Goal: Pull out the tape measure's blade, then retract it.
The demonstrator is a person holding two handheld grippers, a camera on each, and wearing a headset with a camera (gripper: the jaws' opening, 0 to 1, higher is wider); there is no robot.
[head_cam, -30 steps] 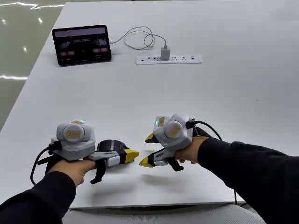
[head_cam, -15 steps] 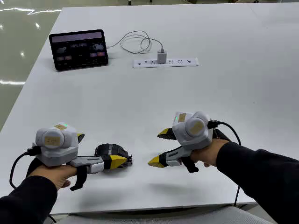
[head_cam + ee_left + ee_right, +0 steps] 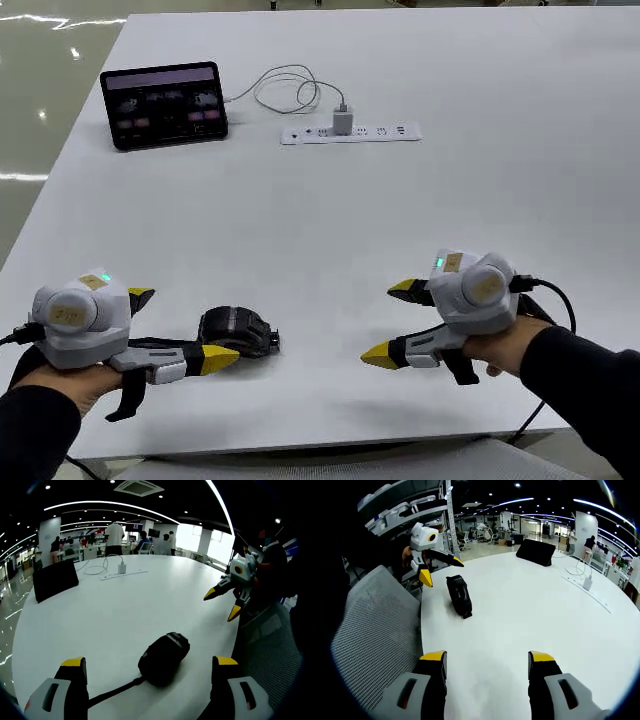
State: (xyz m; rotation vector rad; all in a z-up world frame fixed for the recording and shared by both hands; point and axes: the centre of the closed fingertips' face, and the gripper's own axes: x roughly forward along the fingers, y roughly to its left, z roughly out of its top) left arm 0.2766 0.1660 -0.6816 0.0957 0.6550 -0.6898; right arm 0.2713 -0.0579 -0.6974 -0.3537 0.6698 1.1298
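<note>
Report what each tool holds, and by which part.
Nothing is held. The left tool is open, the tape measure lying loose on the table by it; the right tool is open and empty.

The tape measure [image 3: 240, 328] seems partly hidden behind left tongs [image 3: 181, 326].

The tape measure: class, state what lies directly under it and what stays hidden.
The tape measure lies on the white table. Its underside is covered by its own black case.
</note>
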